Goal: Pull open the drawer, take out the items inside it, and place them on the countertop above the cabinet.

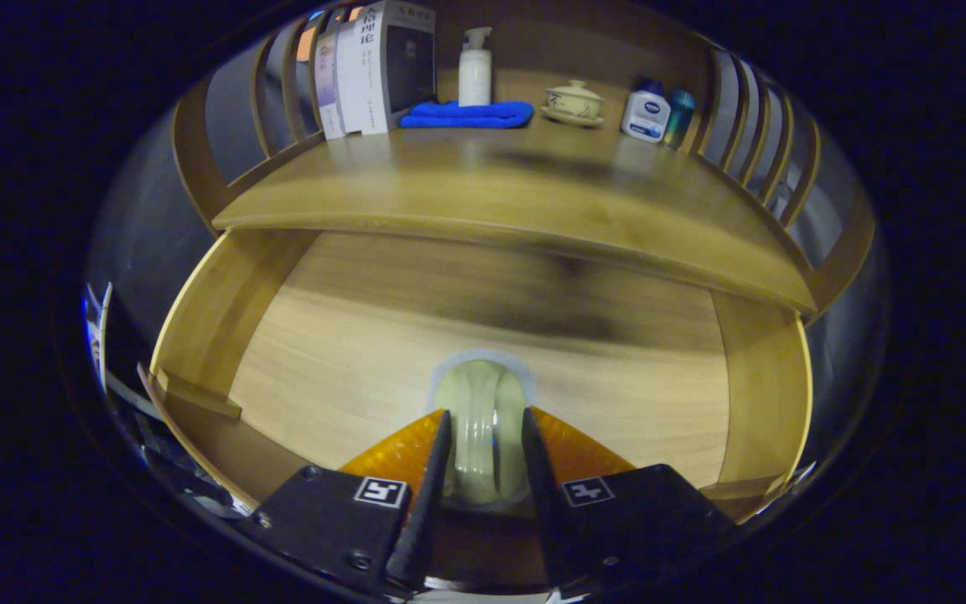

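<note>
In the gripper view we see the gripper (483,449) held over the open drawer (198,323), w/ its jaws clamped on a pale, translucent ring (483,411) that stands on edge between them; both fingers (437,470) press its sides. The ring sits just above the drawer's bare wooden bottom, approx. mid-width & toward the near end; we cannot tell whether it touches the wood or hangs free. Beyond the fingers the drawer runs back under the desk (466,189), whose front edge overhangs it. On the desk, well apart from the ring, things line up along the back: a row of books (366,71) standing upright at one end, next to them a folded blue cloth (468,115) w/ a white pump bottle (475,71) just behind it, then a lidded cup on a saucer (573,102), then a small white bottle w/ dark cap (646,112) & a teal bottle (678,118) touching or nearly so. Curved wooden rails (277,92) fence both ends of the desk.
</note>
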A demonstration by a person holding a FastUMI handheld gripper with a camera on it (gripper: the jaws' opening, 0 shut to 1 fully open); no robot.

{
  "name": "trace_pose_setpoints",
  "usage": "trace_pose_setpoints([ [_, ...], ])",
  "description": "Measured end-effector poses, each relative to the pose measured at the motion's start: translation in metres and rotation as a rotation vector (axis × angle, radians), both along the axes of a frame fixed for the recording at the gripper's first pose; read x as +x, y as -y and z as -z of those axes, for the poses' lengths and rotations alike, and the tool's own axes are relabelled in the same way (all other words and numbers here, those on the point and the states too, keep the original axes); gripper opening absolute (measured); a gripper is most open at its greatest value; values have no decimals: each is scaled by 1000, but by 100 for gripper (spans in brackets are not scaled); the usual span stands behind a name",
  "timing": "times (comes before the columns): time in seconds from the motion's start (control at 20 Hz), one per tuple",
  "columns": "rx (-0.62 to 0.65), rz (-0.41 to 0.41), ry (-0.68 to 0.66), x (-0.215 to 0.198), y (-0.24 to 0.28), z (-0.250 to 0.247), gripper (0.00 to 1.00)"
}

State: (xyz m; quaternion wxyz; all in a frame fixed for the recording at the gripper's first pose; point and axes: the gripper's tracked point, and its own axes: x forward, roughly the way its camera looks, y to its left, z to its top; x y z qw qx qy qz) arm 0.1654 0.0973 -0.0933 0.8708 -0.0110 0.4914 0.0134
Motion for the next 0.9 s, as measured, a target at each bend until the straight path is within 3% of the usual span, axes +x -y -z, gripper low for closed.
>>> trace_pose_setpoints([
  [0.15,22,1,-1,0,2,3,37],
  [0.4,1,-19,39,4,6,0,19],
  [0.9,1,-50,142,10,8,-48,17],
])
